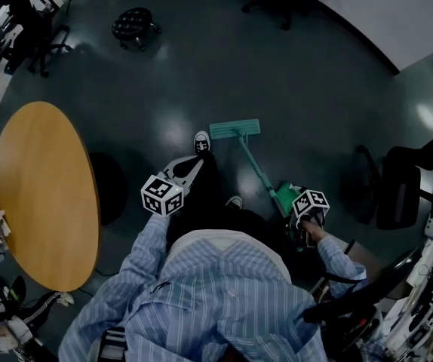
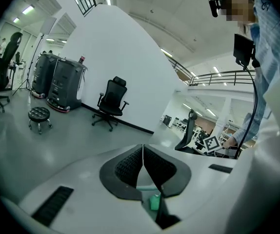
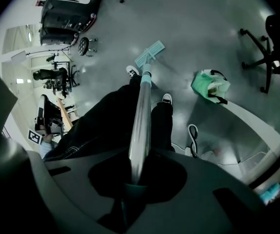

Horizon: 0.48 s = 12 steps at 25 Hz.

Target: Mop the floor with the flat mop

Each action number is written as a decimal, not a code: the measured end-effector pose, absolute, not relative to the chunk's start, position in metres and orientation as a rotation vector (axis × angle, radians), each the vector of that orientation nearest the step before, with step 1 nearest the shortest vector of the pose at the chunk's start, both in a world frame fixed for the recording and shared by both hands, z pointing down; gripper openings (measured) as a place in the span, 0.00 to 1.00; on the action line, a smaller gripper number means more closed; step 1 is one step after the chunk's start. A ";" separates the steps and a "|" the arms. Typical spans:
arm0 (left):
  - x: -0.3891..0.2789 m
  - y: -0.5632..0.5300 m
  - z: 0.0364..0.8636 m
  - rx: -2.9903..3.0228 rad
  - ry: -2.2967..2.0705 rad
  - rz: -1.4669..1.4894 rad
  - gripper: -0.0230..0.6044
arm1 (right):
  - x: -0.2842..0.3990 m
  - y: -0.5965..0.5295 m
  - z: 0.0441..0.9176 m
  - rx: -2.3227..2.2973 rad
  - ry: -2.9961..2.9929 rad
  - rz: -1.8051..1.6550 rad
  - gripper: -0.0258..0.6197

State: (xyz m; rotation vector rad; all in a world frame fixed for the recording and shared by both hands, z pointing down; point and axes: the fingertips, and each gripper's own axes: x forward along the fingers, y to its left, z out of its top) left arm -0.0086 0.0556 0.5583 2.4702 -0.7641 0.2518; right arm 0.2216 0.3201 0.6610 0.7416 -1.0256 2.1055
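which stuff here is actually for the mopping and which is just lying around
For the job: flat mop; right claw, shut on its pole; floor.
Lying about: round table; stool; office chair; green bag. Left claw is shut, empty.

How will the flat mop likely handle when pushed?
The pole looks like rigid metal, so probably stiff. The mop head lies flat on glossy floor, so likely glides. Only the right gripper holds it; it may twist.
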 end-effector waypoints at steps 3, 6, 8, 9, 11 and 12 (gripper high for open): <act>-0.007 0.041 0.560 2.469 -0.754 0.260 0.05 | 0.219 0.285 0.667 0.746 -1.040 2.098 0.13; -0.004 0.022 0.562 2.465 -0.744 0.269 0.05 | 0.216 0.243 0.674 0.747 -1.056 2.087 0.13; -0.001 0.007 0.563 2.466 -0.735 0.279 0.05 | 0.214 0.212 0.678 0.749 -1.064 2.078 0.13; 0.000 -0.002 0.564 2.468 -0.729 0.285 0.05 | 0.213 0.195 0.680 0.750 -1.067 2.075 0.13; 0.001 -0.020 0.566 2.473 -0.719 0.299 0.05 | 0.210 0.161 0.686 0.751 -1.076 2.068 0.13; 0.001 -0.031 0.567 2.475 -0.714 0.304 0.05 | 0.208 0.143 0.688 0.752 -1.080 2.063 0.13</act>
